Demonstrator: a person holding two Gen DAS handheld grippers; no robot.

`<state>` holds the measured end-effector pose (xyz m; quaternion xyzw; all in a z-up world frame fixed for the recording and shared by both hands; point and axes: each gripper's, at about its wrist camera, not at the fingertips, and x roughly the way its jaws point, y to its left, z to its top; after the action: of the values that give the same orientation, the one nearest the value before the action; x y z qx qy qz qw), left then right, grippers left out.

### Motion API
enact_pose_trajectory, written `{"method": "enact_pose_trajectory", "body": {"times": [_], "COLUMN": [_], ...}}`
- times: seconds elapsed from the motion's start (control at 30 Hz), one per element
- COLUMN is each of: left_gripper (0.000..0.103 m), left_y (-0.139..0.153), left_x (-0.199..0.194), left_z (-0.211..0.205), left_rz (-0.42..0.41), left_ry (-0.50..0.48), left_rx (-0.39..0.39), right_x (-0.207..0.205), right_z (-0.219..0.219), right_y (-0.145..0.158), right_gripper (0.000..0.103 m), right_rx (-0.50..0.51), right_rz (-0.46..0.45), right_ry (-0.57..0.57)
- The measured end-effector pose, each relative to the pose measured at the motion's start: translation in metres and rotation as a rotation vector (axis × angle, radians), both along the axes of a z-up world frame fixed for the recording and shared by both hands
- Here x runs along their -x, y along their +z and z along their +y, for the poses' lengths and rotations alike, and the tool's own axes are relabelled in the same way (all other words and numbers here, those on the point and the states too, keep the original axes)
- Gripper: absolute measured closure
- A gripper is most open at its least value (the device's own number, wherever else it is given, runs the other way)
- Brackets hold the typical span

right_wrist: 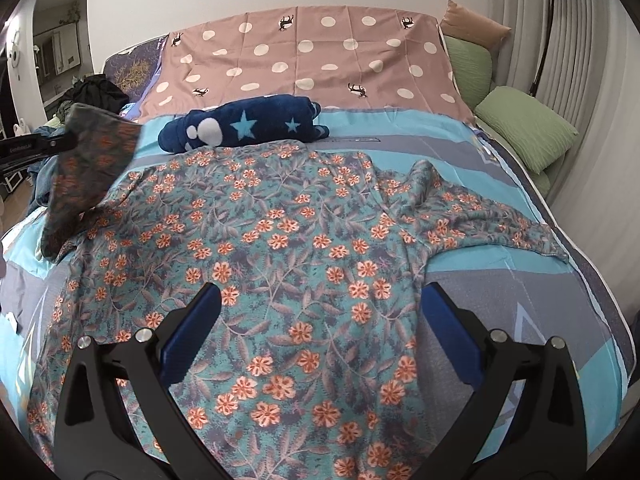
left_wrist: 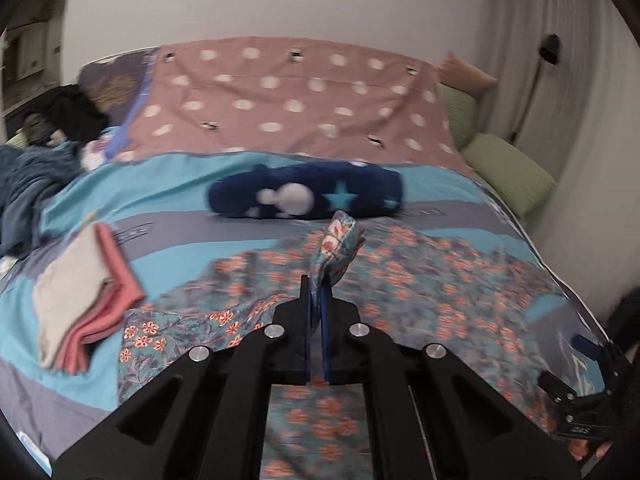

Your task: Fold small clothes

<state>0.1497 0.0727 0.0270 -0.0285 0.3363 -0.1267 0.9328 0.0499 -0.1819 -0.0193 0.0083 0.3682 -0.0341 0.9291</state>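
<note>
Writing: white lettering on the left tool's arm in the right wrist view, too small to read with certainty; a grey label strip printed on the bed cover (right_wrist: pixel 520 280), illegible
Floral garment (right_wrist: pixel 280 240): teal cloth with orange flowers, spread flat across the middle of the bed; long axis runs from the near edge toward the headboard end; one sleeve (right_wrist: pixel 488 216) lies out toward the right edge; the sleeve at the left edge is lifted off the cover
Left tool (left_wrist: pixel 317 280): fingers pressed together, pinching the raised floral sleeve end (left_wrist: pixel 338 244); the cloth stands above the fingertips
Right tool (right_wrist: pixel 320 320): fingers spread wide, over the near part of the garment, holding nothing
Folded stack (left_wrist: pixel 86 292): beige and pink pieces, near the left edge of the bed
Navy star-print bundle (right_wrist: pixel 244 126): lies crosswise beyond the garment's far end
Dotted sheet (right_wrist: pixel 312 60): covers the headboard end
Green pillows (right_wrist: pixel 524 132): at the right far corner
</note>
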Motion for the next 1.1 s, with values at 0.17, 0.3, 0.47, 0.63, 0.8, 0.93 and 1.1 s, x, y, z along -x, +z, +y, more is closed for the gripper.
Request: {"method": "enact_pose_trajectory", "body": {"times": [0.17,0.3,0.47,0.63,0.8,0.93,1.1], "left_gripper": [0.099,0.099,0.099,0.099,0.099,0.099,0.099], "left_y": [-0.022,-0.044,-0.059,-0.066,-0.071,-0.074,-0.069], "left_x": [0.006,0.01,0.015,0.023,0.029,0.027,0.026], "left_z": [-0.05,-0.069,-0.068,-0.066,-0.066,-0.07,-0.08], "left_rz": [0.031,0.079,0.113,0.126,0.134,0.145,0.125], "left_ry": [-0.11,-0.155,-0.173,-0.175,-0.176,-0.174,-0.184], "left_rx": [-0.036,-0.044,-0.04,-0.044,-0.044,-0.05,-0.059], "right_x": [-0.005,-0.019,-0.062,-0.115,-0.159,-0.185,-0.201], "right_z": [-0.01,-0.015,-0.006,0.005,0.011,0.028,0.046], "right_y": [0.0,-0.001,-0.016,-0.036,-0.058,-0.075,-0.056], "right_gripper": [0.002,0.02,0.057,0.022,0.022,0.057,0.067], "right_rx": [-0.032,-0.18,-0.395,-0.635,-0.796,-0.827,-0.699], "right_rz": [0.017,0.1,0.329,0.465,0.591,0.667,0.618], "right_ry": [0.007,0.129,0.331,0.335,0.263,0.229,0.276]}}
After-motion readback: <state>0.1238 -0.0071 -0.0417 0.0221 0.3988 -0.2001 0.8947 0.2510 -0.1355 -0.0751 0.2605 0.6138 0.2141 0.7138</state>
